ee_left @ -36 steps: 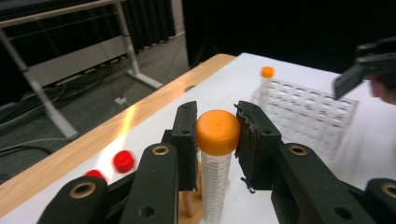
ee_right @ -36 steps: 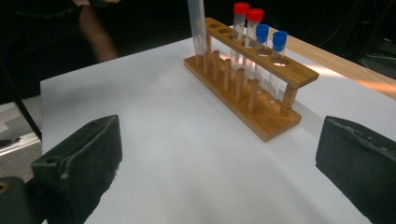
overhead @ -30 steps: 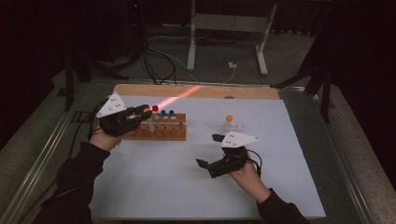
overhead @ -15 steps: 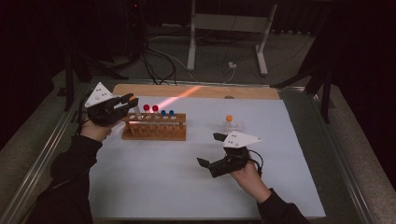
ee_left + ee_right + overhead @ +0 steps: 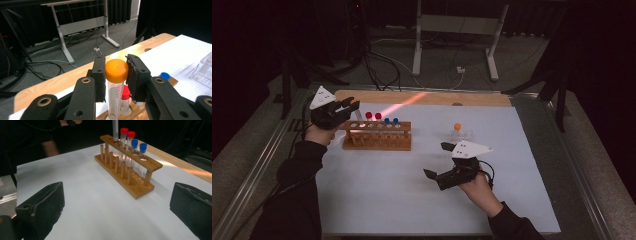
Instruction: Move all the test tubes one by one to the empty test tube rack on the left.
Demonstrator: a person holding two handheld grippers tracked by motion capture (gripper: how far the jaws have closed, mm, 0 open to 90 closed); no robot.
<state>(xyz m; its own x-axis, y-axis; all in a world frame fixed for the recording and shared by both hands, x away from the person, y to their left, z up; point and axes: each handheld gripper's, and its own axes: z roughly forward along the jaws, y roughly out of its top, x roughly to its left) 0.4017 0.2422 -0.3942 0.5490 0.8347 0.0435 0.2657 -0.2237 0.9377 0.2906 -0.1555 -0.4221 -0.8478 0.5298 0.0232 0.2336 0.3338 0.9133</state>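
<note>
Wooden rack [image 5: 377, 136] amid open white mat [image 5: 377, 200]

Table [image 5: 422, 97]: pale wood top, far edge bare. White sheet [image 5: 412, 200] covers most of it. On the sheet, left of centre: wooden tube rack [image 5: 377, 142], standing upright, long side toward the near edge. Right of it, well apart: small clear plastic holder [image 5: 460, 134], also directly on the sheet.

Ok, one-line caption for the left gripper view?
Left gripper shut on an orange-capped clear plastic tube standing in a wooden rack hole, beside a red-capped tube.
</note>
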